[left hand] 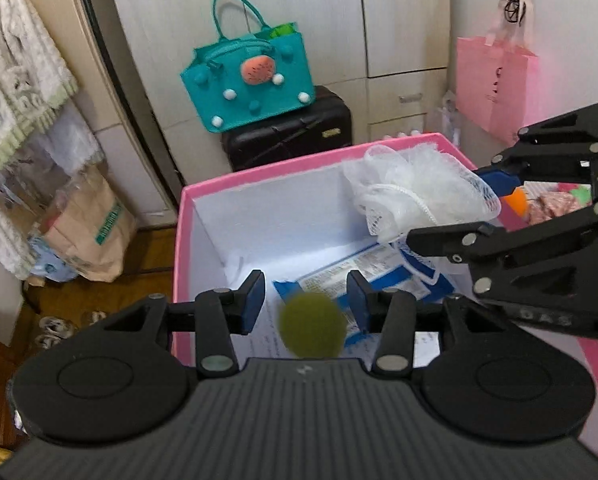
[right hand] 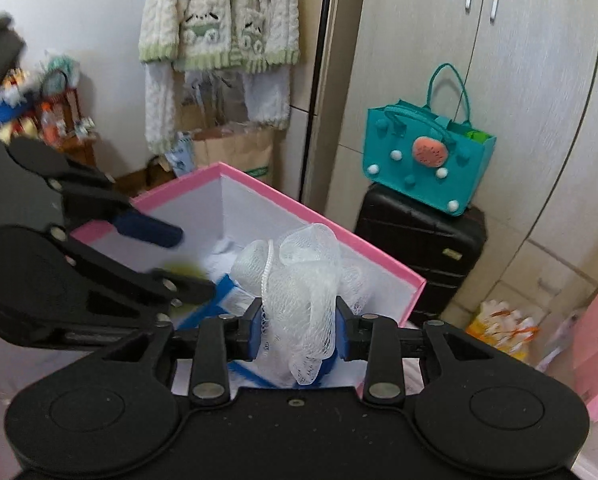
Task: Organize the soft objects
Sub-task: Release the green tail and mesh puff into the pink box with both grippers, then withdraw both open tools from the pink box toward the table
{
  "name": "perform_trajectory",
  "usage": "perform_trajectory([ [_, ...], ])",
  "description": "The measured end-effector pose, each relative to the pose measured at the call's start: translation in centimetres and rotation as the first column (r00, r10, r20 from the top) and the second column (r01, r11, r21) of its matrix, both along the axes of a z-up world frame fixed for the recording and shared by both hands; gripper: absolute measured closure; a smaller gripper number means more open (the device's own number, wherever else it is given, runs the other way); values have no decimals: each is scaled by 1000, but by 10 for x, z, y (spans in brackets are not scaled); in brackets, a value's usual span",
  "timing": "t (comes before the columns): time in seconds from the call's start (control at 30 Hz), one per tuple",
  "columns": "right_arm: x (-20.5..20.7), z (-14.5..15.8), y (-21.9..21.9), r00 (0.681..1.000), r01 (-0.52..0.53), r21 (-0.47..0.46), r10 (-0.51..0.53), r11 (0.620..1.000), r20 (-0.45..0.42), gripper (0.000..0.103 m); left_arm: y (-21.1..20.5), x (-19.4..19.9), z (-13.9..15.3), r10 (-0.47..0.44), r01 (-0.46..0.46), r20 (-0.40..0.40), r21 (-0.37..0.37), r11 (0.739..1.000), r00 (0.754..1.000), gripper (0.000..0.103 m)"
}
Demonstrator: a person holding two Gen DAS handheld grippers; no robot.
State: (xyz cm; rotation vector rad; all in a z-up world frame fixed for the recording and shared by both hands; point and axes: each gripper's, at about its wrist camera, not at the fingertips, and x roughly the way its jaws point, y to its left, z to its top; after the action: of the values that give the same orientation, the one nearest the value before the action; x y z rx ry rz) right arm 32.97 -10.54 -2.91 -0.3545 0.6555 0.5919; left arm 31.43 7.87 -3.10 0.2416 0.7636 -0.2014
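Wardrobe doors [left hand: 299, 20] are filling my far view, with a black suitcase [left hand: 287, 136] standing against them and a teal bag [left hand: 251, 80] sitting on top. Nearer me, the pink box [left hand: 259, 178] is lying open below both claws, a blue-and-white packet [left hand: 383, 276] resting on its floor. My right claw [right hand: 295, 330] is hanging over the box with the white mesh sponge [right hand: 299, 280] between its pads; whether they are gripping it I cannot tell. My left claw [left hand: 305, 300] is standing released, and the green ball [left hand: 313, 326], blurred, is showing in the gap between its pads, apart from both, over the box.
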Motion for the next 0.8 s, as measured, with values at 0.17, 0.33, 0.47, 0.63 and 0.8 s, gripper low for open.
perform_trajectory([
  [0.17,5,3,-9,999,39,41,-39,998,7,48,-2,-5,2,15,-15,21,13,1000,1000,50],
  [0.33,-4,14,-26,999,38,121,-38,992,-2,40,6,-20,15,29,-29,41,-10,1000,999,47],
  [0.47,-23,27,-45,999,37,185,-31,982,-39,40,15,-39,27,31,-29,37,-37,999,999,44],
  [0.63,-52,45,-69,995,36,238,-13,971,-97,39,20,-73,44,-16,16,13,-75,997,1000,39],
  [0.8,-77,63,-89,986,23,281,25,960,-167,39,19,-108,62,-74,72,-17,-120,990,997,32],
])
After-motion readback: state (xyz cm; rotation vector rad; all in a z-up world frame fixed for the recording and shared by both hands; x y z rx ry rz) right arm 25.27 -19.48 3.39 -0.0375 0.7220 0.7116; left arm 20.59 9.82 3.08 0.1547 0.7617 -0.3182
